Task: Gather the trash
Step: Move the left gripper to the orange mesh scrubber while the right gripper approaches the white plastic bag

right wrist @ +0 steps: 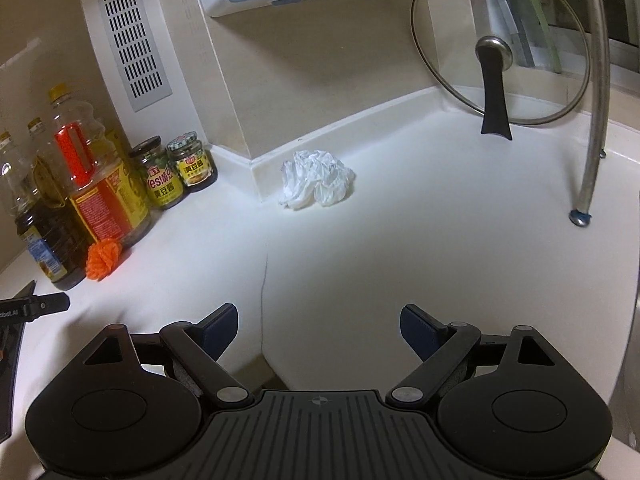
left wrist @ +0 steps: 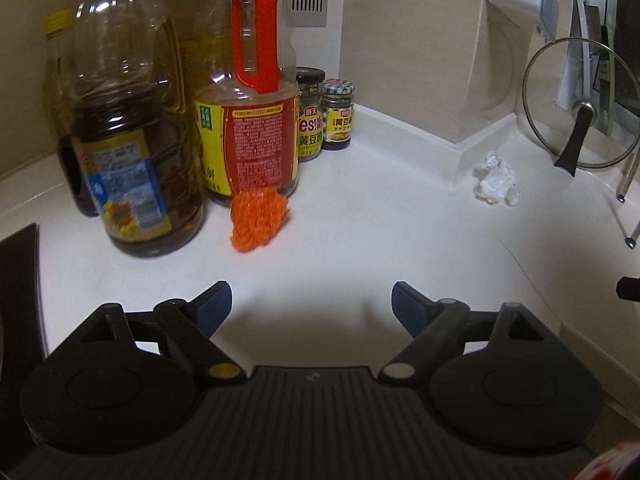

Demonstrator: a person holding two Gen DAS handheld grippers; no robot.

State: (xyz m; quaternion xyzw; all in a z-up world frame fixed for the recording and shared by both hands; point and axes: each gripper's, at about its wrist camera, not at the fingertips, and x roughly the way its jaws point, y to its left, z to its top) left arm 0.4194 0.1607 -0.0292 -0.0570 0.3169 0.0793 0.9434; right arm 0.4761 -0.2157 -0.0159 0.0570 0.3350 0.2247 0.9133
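Left tool (left wrist: pixel 312 300) gapes over bare counter (left wrist: pixel 360 232) beside bottles (left wrist: pixel 256 120).

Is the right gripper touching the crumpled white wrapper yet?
Apart. The right wrist view shows bare countertop between the open right gripper and the crumpled white wrapper.

Warm dim indoor light. Counter (right wrist: pixel 400 240) brightest ahead of tongs. Soft shadow patches just ahead of both tongs. Bottles (left wrist: pixel 136 140) left of tongs motion-blurred, faint glare on plastic. Strong fisheye bowing at edges; corners dark.
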